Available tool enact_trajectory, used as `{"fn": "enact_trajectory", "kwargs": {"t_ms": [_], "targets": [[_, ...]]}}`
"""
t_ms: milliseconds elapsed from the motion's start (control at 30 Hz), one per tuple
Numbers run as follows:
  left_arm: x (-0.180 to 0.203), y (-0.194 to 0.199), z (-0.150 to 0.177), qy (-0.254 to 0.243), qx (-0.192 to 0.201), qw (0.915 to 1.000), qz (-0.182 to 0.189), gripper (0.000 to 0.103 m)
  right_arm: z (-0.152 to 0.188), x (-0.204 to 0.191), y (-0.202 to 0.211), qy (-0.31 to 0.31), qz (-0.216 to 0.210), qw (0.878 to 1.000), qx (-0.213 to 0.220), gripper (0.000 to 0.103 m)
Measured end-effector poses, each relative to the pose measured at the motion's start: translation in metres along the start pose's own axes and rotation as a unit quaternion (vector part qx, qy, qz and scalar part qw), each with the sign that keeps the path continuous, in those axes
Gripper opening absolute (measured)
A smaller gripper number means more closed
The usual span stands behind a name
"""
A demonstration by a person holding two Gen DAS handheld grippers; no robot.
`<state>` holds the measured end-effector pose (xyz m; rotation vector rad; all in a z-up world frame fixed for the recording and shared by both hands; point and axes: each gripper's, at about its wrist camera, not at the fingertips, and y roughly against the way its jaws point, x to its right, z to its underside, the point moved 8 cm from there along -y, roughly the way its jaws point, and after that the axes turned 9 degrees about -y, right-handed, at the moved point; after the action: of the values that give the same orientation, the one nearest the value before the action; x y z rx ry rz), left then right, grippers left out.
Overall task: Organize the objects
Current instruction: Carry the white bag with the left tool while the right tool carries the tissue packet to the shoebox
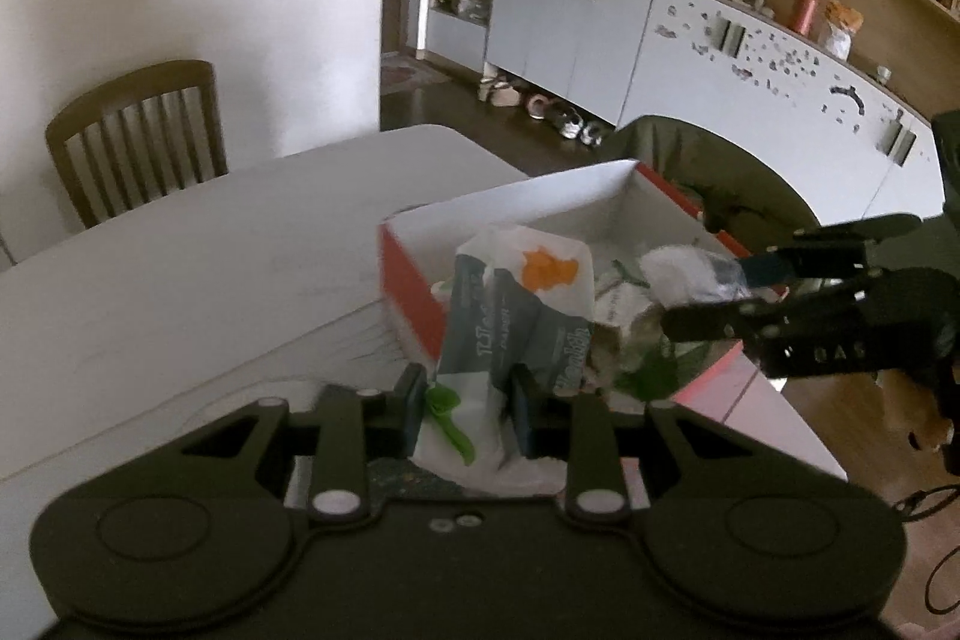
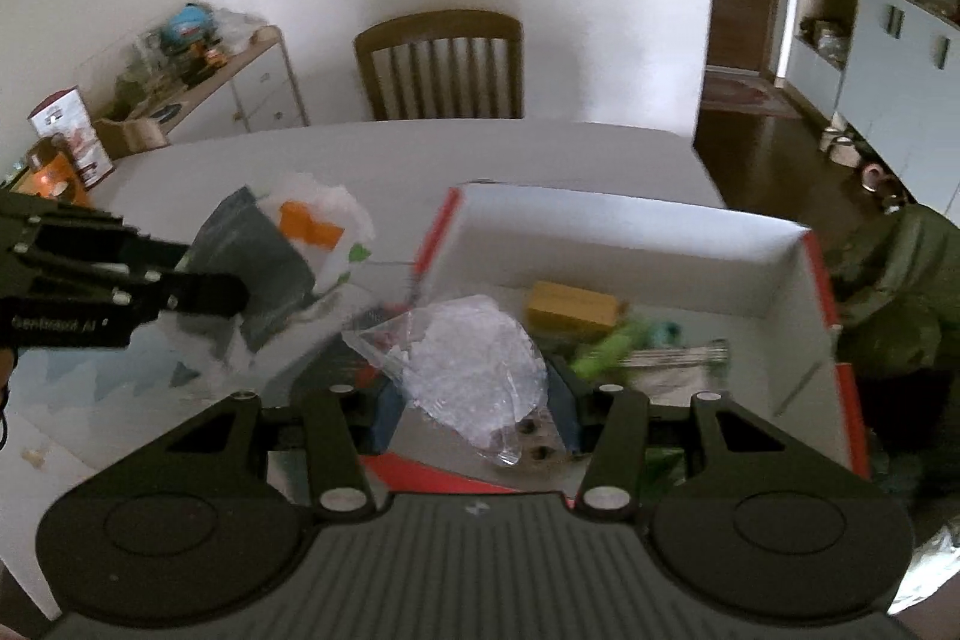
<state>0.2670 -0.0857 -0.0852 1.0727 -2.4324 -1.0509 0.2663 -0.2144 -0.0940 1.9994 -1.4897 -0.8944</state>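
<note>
So right now I've got one thing in each gripper. My left gripper point(image 1: 465, 409) is pinched narrow on a crumpled printed bag point(image 1: 516, 316), white and grey with an orange blotch, and the bulk of it sticks out past my fingertips toward the box point(image 1: 408, 280). My right gripper point(image 2: 474, 400) is closed a bit wider on a clear plastic bag point(image 2: 474, 358), which bunches up between the pads and pokes out ahead of them, right over the box's near edge.

Handling-wise, my guess is both are super light and floppy. The printed one looks like soft film or paper, so it crushes instead of resisting; grabbing the gathered bottom end like I have seems the way to go. The clear one looks slippery and crinkly, so I'd hold a thick wad of it, not a single layer, or it could slide out.

Count: two bags in hand, one white box with red sides just beyond my fingers on the table point(image 1: 180, 244). Inside, past my right fingertips, one yellow block point(image 2: 570, 307) and some green stuff too blurry to count.
</note>
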Motion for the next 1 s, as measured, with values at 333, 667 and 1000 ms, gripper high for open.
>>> {"fn": "enact_trajectory", "kwargs": {"t_ms": [333, 667, 1000], "targets": [[0.046, -0.047, -0.025, -0.033, -0.024, 0.9991, -0.005, 0.028, -0.015, 0.077, -0.006, -0.017, 0.018, 1.0, -0.005, 0.049], [0.062, -0.089, -0.03, -0.033, -0.057, 0.9976, -0.022, 0.028, -0.03, 0.127, -0.042, -0.011, 0.044, 0.999, -0.021, 0.049], [0.059, -0.131, -0.04, -0.031, -0.092, 0.9942, -0.045, 0.029, -0.039, 0.139, -0.086, -0.015, 0.043, 0.997, -0.055, 0.049]]}}
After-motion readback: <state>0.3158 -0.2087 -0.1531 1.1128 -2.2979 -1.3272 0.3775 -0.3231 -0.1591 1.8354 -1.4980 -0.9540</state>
